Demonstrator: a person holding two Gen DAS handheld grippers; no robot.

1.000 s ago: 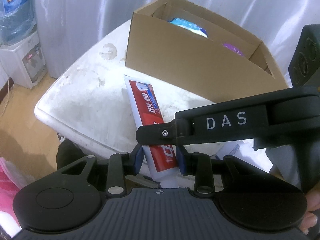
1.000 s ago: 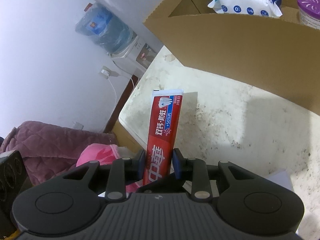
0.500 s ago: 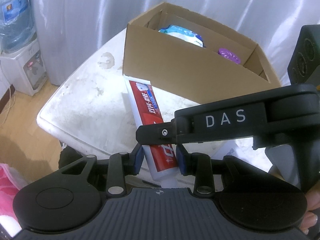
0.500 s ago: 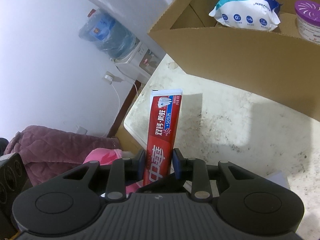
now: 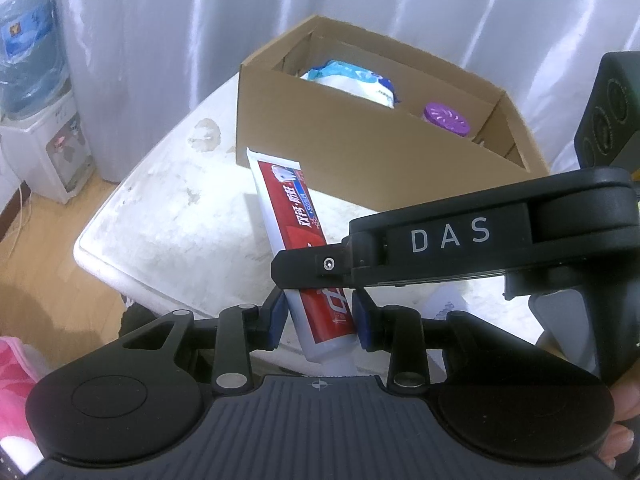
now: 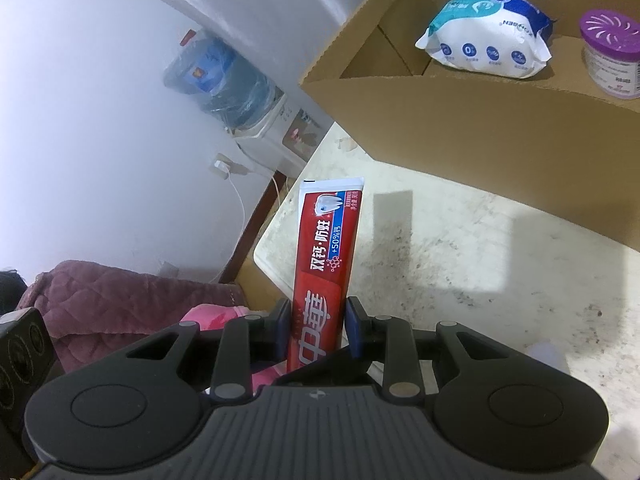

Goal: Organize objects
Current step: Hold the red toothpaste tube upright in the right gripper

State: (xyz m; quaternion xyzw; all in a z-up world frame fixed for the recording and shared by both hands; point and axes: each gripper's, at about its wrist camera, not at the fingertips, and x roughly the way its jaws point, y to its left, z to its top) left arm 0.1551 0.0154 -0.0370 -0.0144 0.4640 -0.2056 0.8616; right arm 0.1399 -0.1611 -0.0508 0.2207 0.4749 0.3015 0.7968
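Cardboard box (image 5: 360,152) ahead, wipes pack (image 6: 486,38), purple-lidded jar (image 6: 610,56) inside

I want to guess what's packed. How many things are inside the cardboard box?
2 show. A white and blue packet lies toward the box's far left, and a purple-lidded jar stands to its right. The near wall may hide more.

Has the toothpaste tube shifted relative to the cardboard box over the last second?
Yes. In the right wrist view the toothpaste tube now looks further over the rim of the cardboard box, showing more of its inside; it has risen.
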